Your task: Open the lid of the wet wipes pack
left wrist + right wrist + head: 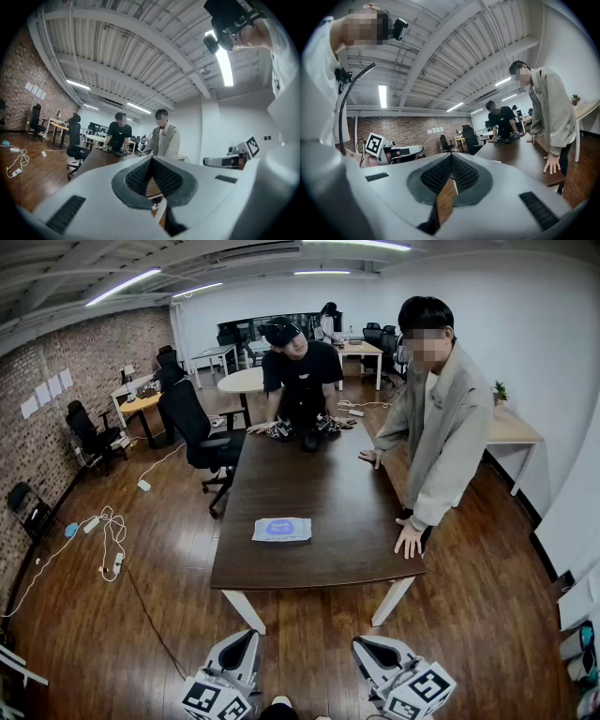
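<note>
The wet wipes pack, white with a blue oval label, lies flat near the front edge of the dark wooden table. Its lid looks closed. Both grippers are held low over the floor in front of the table, well short of the pack. My left gripper is at bottom left, and my right gripper at bottom right. In the left gripper view the jaws meet at their tips with nothing between them. The right gripper is likewise shut and empty.
A person in black leans on the table's far end beside some dark gear. A person in a beige jacket stands at the right side, one hand on the table's front corner. An office chair stands to the left, cables on the floor.
</note>
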`<state>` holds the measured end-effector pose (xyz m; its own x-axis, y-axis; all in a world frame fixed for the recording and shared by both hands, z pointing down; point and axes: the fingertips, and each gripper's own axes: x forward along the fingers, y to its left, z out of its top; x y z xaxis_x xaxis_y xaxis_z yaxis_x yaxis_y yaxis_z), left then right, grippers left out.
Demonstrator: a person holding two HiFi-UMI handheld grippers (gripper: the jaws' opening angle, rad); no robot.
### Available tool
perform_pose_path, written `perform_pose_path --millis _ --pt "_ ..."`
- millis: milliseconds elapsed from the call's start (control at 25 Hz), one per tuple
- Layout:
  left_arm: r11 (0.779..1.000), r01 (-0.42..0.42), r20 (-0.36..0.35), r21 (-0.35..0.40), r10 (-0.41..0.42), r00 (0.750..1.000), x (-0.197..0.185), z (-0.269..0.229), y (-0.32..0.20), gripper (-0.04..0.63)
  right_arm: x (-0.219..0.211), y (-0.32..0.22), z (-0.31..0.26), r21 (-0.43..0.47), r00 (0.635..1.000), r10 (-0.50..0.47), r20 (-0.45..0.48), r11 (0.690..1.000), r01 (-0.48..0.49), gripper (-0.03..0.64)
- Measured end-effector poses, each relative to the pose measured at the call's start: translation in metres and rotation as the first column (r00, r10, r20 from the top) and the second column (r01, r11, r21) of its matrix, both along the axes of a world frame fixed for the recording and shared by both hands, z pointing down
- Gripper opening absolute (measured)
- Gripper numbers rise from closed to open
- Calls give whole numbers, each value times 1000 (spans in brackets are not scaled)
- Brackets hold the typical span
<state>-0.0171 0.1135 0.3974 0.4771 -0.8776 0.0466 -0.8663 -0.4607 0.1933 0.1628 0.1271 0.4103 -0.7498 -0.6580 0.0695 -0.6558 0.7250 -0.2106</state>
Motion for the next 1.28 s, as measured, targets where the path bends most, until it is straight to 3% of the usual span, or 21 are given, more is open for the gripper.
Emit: perform_pose_path --millis 480,1280 --pt "1000 2 -20 -14 -2 1000 -21 18 -96 0 -24 -93 7 4 1000 9 -28 1000 -9 5" --pt "990 -121 -43 -73 118 992 -111 47 -369 0 -146 -355 20 -62 996 84 -42 994 -86 5"
